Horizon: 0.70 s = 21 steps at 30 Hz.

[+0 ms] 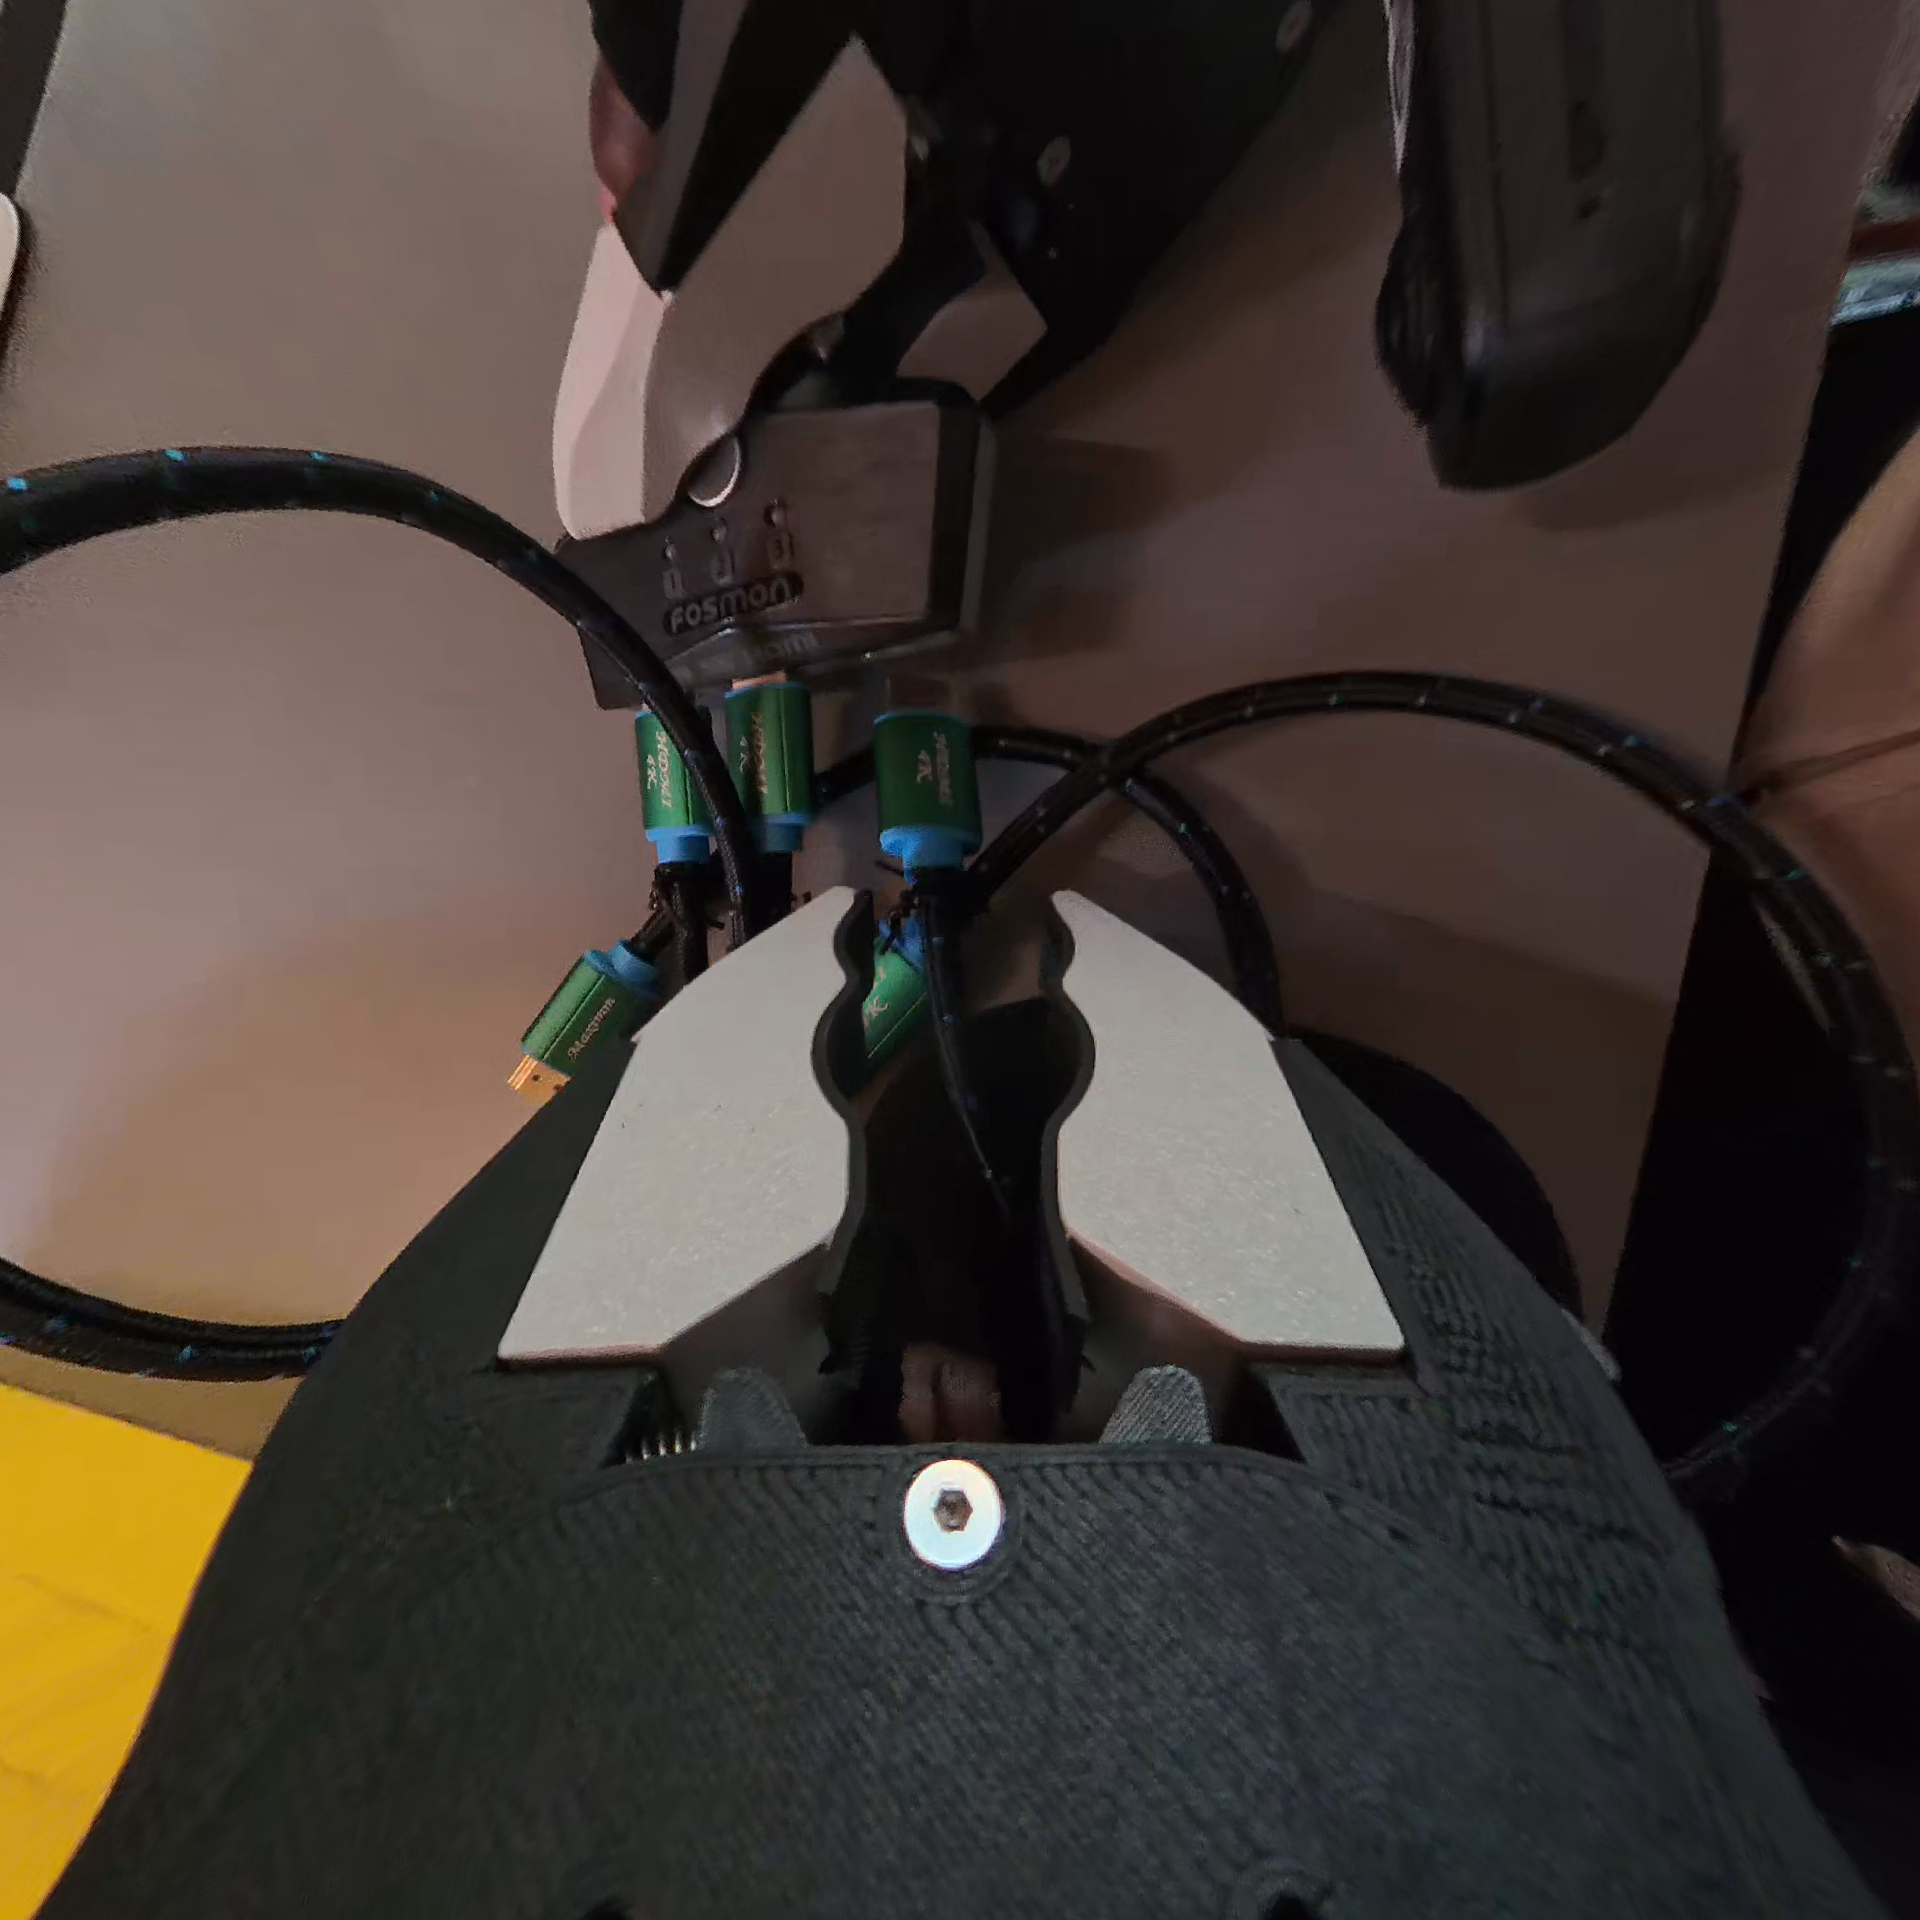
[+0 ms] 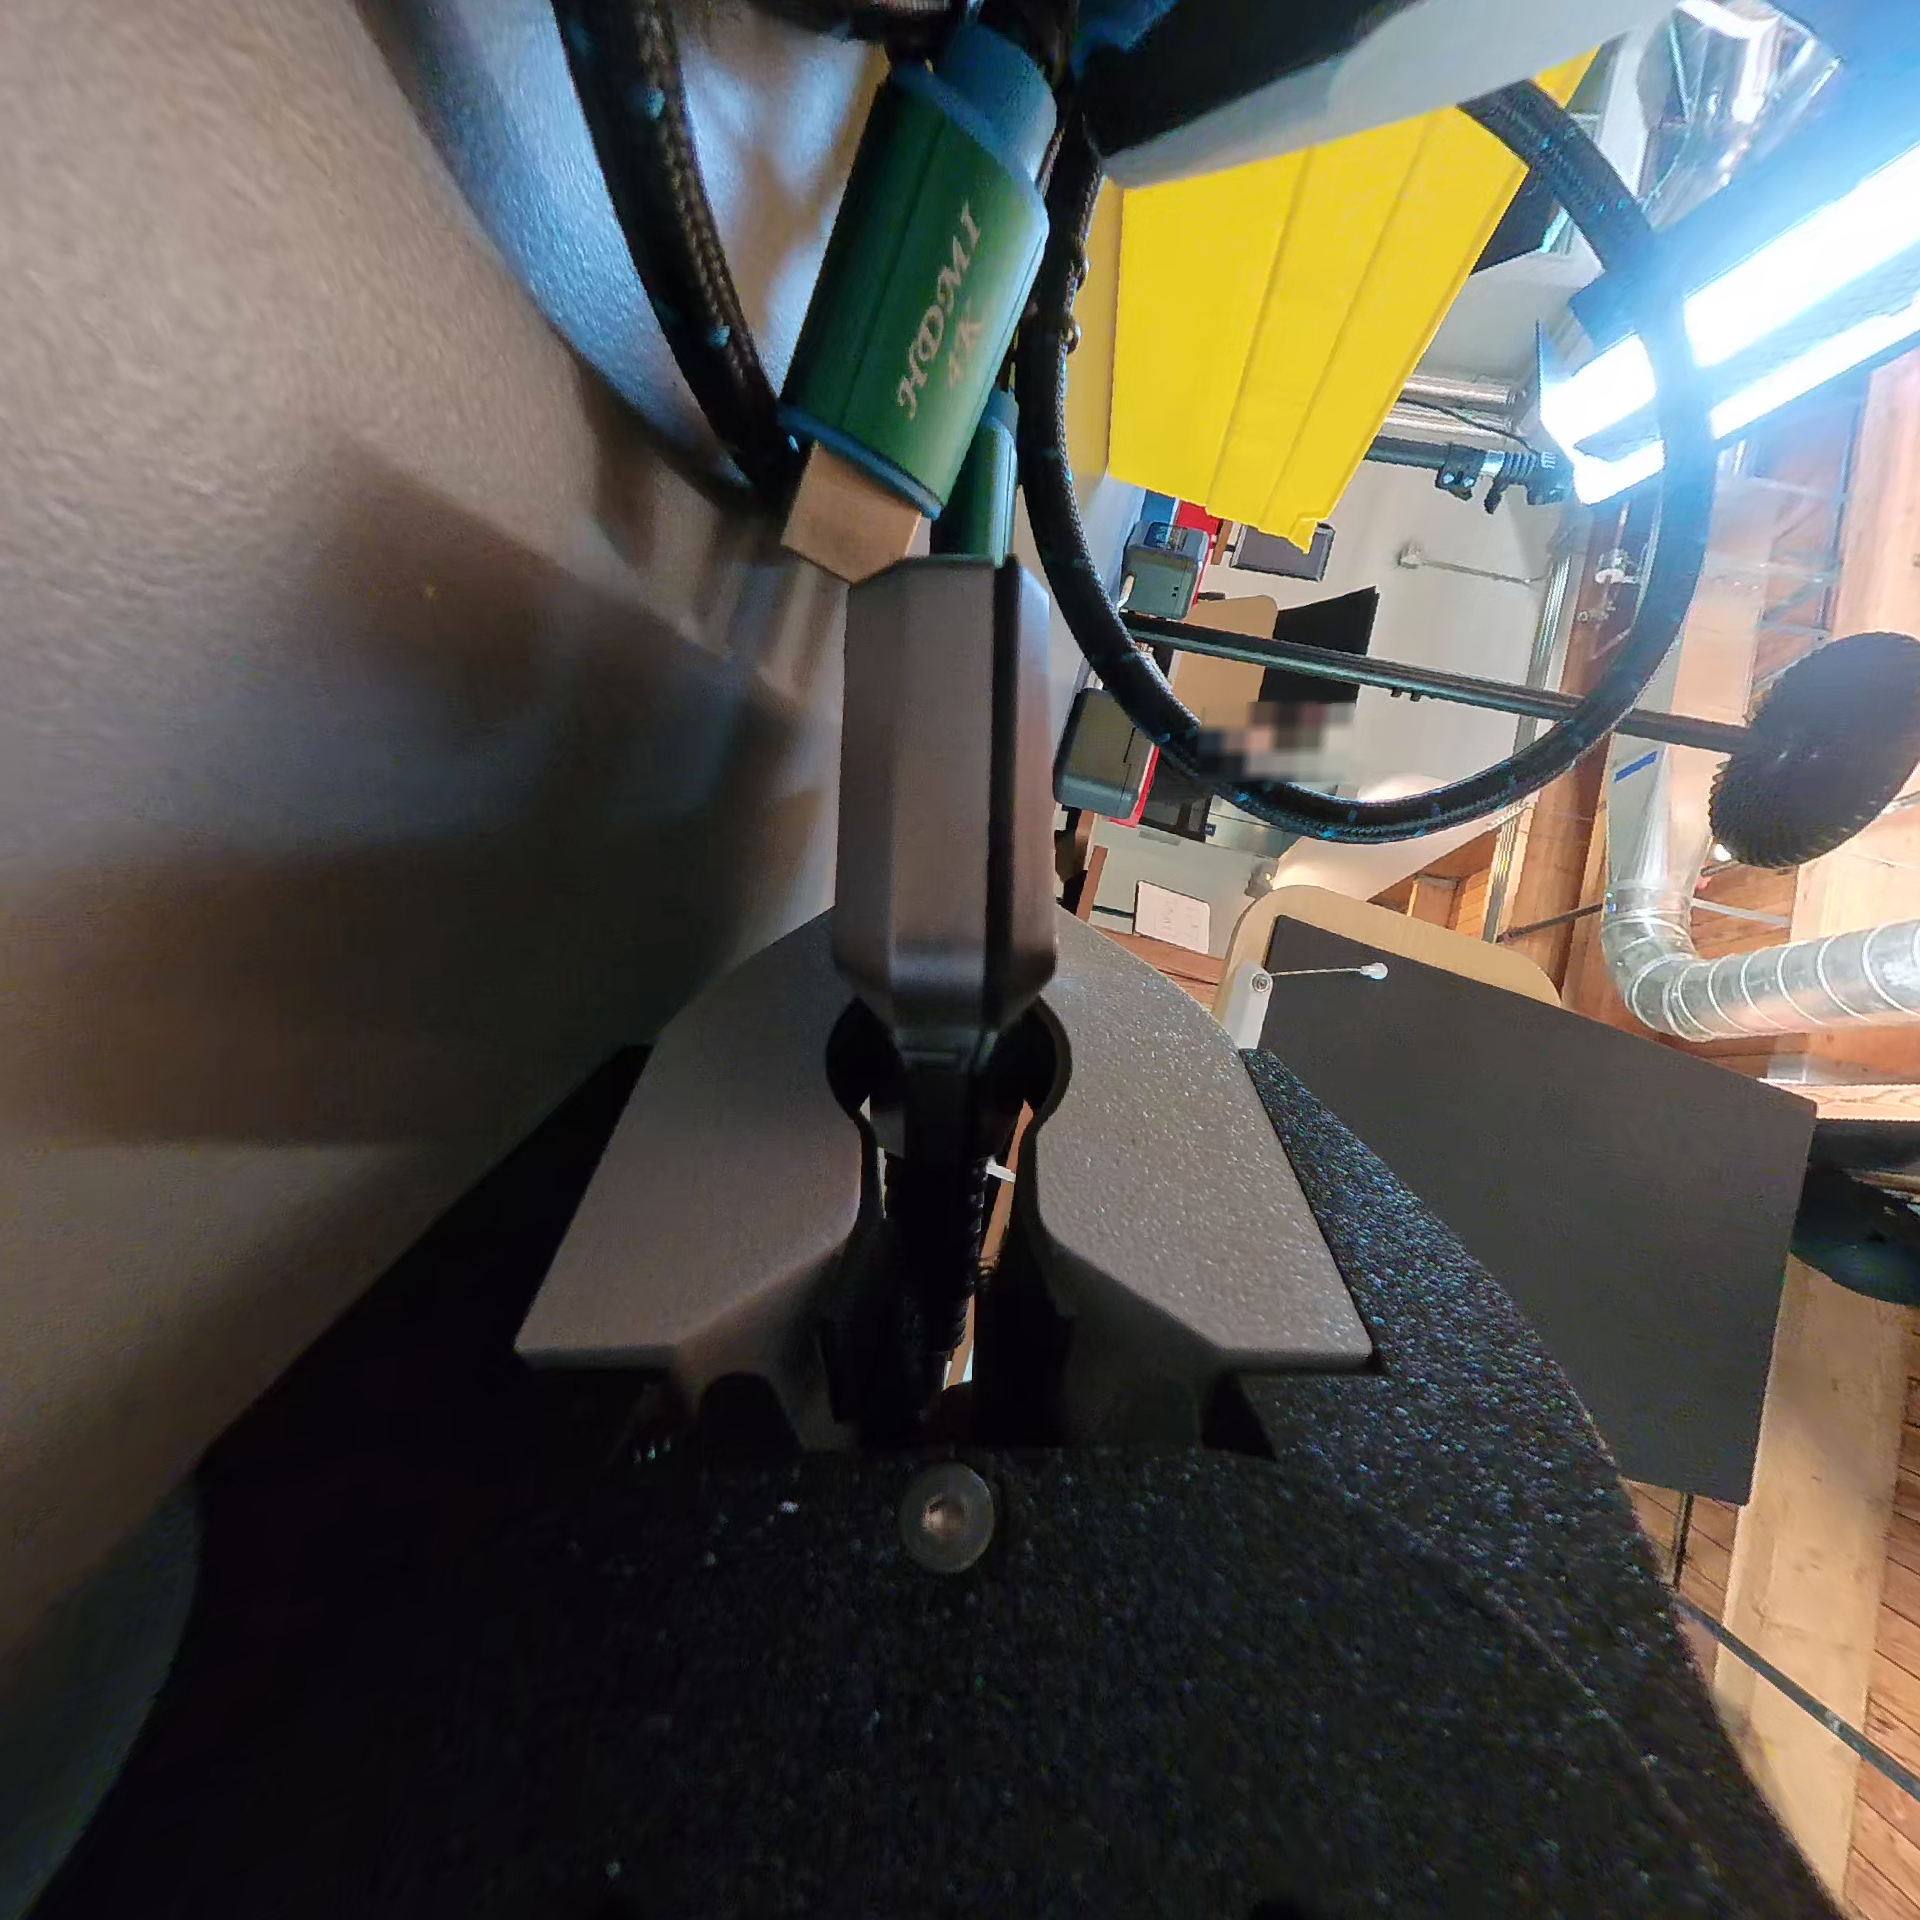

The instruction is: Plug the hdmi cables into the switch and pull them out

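Note:
The dark grey switch [image 1: 821,540] is held by my right gripper [image 1: 831,364], which is shut on its far end. Three green HDMI plugs face its near side: the left plug [image 1: 670,774], the middle plug [image 1: 769,758], which shows a little metal at the port, and the right plug [image 1: 925,779]. In the right wrist view my right gripper [image 2: 940,997] clamps the switch [image 2: 935,779] edge-on, and a green plug [image 2: 925,312] has its metal tip bare at the switch's end. My left gripper [image 1: 951,914] is open just below the plugs, with a braided cable [image 1: 961,1039] and another green plug [image 1: 894,1003] between its fingers.
A loose green plug [image 1: 577,1023] with a gold tip lies to the left on the beige surface [image 1: 260,831]. Black braided cable loops [image 1: 1558,748] curve on both sides. A yellow sheet [image 1: 83,1610] is at the lower left. A black panel [image 2: 1507,1195] stands to the right.

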{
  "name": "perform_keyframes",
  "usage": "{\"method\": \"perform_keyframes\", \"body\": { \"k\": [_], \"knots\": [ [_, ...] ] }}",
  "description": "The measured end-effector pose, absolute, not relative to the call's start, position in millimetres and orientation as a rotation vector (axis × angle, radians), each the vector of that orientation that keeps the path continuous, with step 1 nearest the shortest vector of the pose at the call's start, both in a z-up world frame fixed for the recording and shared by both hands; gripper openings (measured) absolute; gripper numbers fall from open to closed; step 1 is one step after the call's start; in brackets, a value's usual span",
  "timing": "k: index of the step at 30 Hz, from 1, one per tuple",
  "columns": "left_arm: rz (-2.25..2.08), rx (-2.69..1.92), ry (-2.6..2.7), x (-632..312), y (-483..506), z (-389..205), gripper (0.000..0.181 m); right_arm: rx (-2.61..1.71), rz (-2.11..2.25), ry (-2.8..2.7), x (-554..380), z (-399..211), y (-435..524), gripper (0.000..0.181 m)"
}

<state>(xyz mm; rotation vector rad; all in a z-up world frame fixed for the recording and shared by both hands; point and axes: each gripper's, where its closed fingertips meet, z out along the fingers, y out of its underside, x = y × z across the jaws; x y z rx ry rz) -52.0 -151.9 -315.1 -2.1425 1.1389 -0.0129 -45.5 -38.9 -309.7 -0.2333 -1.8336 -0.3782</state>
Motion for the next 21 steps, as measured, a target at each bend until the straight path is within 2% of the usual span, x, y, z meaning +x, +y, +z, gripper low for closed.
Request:
{"method": "perform_keyframes", "body": {
  "k": [2,5,21],
  "knots": [
    [0.030,-2.143,1.190,-53.2,-151.5,-319.0,0.028,-0.235,-0.374,-1.835,-45.7,-310.1,-39.4,0.022],
    [0.126,-2.120,1.253,-56.0,-145.9,-325.7,0.016,-0.240,-0.367,-1.840,-45.8,-311.0,-40.3,0.022],
    [-0.359,-2.012,1.062,-33.4,-157.7,-306.0,0.014,-0.213,-0.128,-1.799,-45.4,-301.3,-62.4,0.023]
  ]
}}
